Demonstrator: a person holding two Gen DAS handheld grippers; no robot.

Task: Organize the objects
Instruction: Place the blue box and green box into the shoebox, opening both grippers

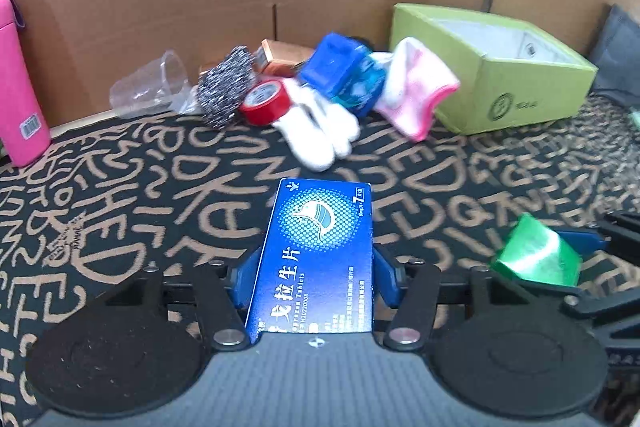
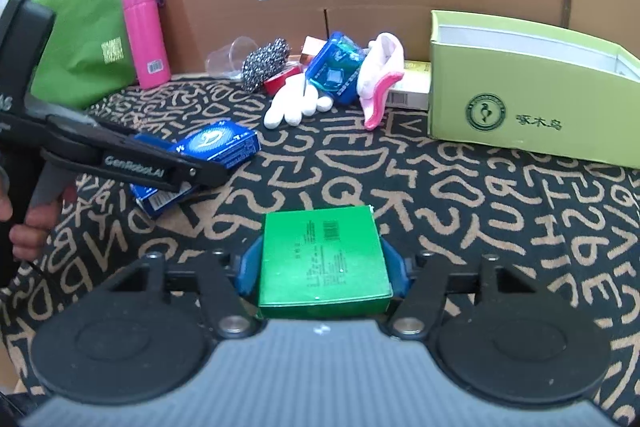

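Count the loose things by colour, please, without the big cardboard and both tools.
Blue: 2, tablet box, blue pack
Green: 3, small green box, open green box, green bag
Pink: 2, bottle, pink cloth
White: 1, glove
Red: 1, tape
Silver: 1, scourer
Clear: 1, cup
Total: 11
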